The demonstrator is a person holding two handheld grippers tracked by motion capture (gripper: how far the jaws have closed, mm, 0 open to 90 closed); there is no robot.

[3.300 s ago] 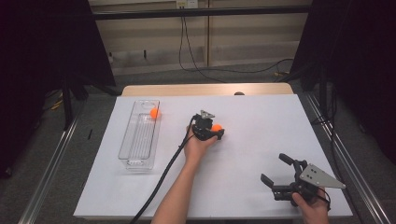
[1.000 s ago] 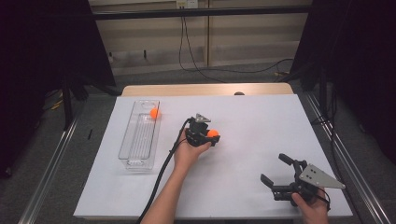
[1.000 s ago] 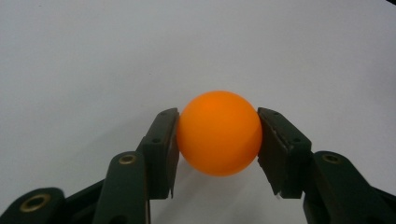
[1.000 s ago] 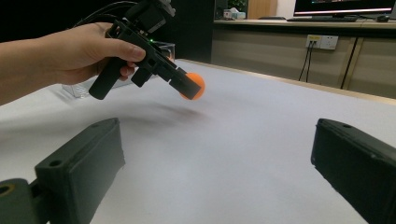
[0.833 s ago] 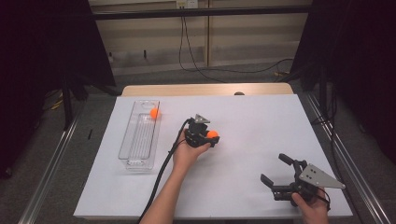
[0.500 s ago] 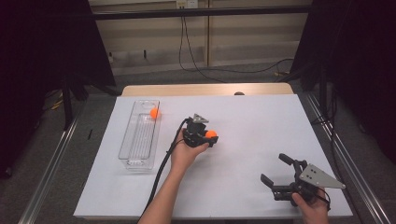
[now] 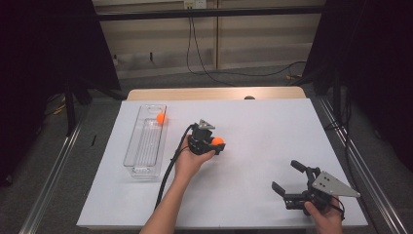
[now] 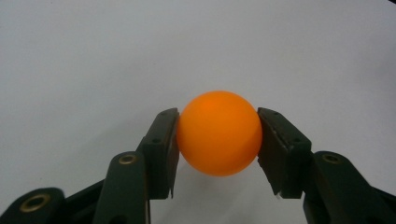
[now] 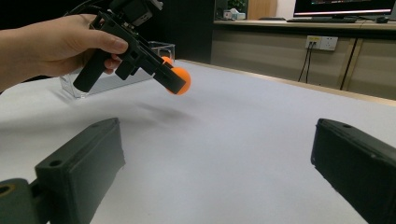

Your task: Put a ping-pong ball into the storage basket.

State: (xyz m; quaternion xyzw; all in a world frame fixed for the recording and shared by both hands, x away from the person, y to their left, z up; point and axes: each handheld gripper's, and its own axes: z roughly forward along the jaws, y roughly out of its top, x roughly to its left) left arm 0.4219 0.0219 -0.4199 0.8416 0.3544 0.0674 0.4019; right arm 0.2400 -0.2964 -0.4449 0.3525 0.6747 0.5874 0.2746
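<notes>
While the right gripper point(image 7: 292, 184) rests spread wide as before, the left gripper point(image 7: 215, 145), pinching a small orange ball point(image 7: 217, 141), has drifted left toward the clear plastic tray point(image 7: 141, 161).

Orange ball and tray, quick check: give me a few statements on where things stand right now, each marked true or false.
1. The left gripper is shut on an orange ball. True.
2. That held ball rests on the table. False: the right gripper view shows it lifted clear, with its shadow below.
3. The clear tray holds no ball. False: a second orange ball lies at its far end.
4. The right gripper is open and holds nothing. True.
5. The right gripper sits over the tray. False: it is at the table's near right, far from the tray.
</notes>
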